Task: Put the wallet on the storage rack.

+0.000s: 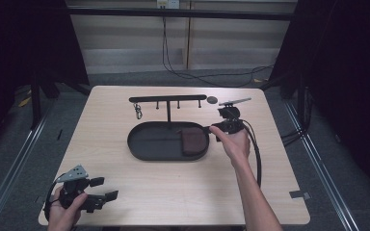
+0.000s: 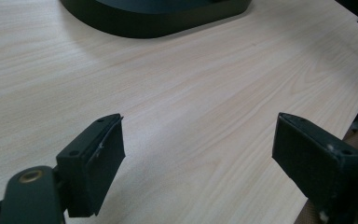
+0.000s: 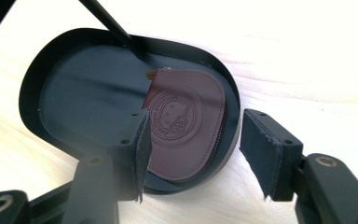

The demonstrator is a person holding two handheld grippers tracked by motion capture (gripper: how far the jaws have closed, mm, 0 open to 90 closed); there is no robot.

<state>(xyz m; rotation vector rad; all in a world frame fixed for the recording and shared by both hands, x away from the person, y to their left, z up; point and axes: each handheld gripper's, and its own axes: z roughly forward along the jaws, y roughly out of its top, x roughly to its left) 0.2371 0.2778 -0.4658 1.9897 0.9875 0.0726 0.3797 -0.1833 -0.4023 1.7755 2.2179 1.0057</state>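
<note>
A black oval tray [image 1: 144, 149] sits mid-table, and a T-shaped rack [image 1: 167, 99] with hooks rises from its far rim. A brown embossed pouch [image 1: 194, 140] lies flat in the tray's right end. My right gripper [image 1: 212, 131] is at that end, open. In the right gripper view its jaws straddle the tray rim [image 3: 32, 74] just short of the pouch [image 3: 186, 116], and the right gripper [image 3: 193, 149] holds nothing. My left gripper [image 1: 105, 188] rests near the front left corner, open and empty. Its jaws, the left gripper [image 2: 198, 154], stand over bare wood.
A key ring [image 1: 138, 111] hangs from the rack's left hook. A small dark round object [image 1: 212, 100] lies on the table behind the right gripper. A piece of grey tape [image 1: 299, 195] marks the front right corner. The tray's edge [image 2: 158, 23] lies ahead of the left gripper.
</note>
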